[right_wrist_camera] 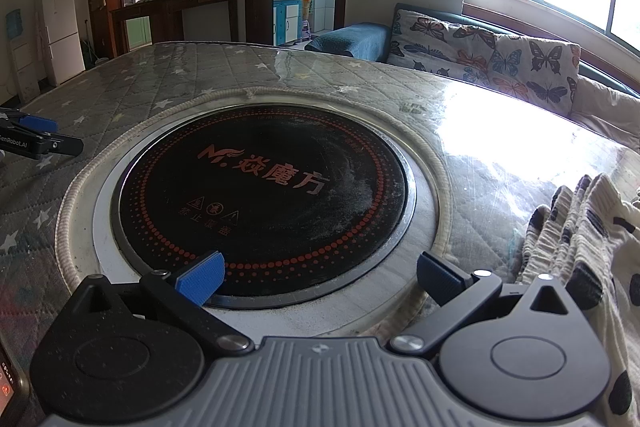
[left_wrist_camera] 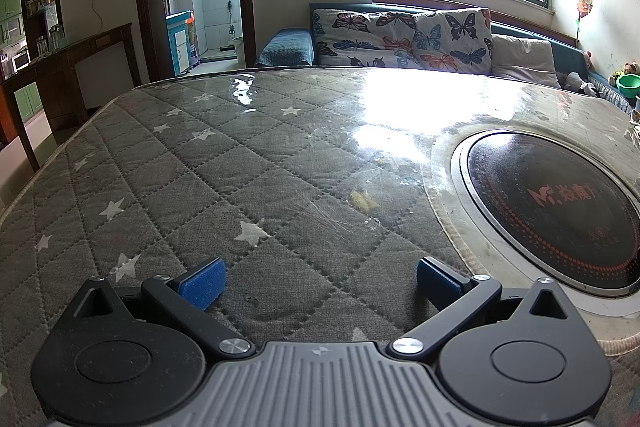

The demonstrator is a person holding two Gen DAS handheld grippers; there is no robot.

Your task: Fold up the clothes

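- Big round table (left_wrist_camera: 256, 163) with a grey quilted cover, white stars all over, a clear shiny sheet on top. Good flat spot for folding, plenty of bare room on the left half.
- Black round cooker plate (right_wrist_camera: 260, 199) sunk into the middle of the table, red dots and letters on it. Not a place for cloth, so folding probably best done off to one side.
- Cream cloth with dark spots (right_wrist_camera: 580, 239), lying bunched up at the right edge of the table, just beside the ring round the cooker plate. Soft and wrinkly, stretchy gathered band on show, no neat edges yet. Part of it off past the picture edge, so hard to tell what kind of clothing. Not folded at all, so the job looks only at its start.
- Right gripper (right_wrist_camera: 320, 281), low over the near edge of the table by the cooker plate, jaws wide apart, nothing between the blue pads (right_wrist_camera: 202, 281). Close to the cloth, likely ready to reach right and grab it.
- Left gripper (left_wrist_camera: 320, 281), over the near-left part of the table, jaws wide apart too, holding nothing. Well apart from the cloth, maybe waiting for its turn.
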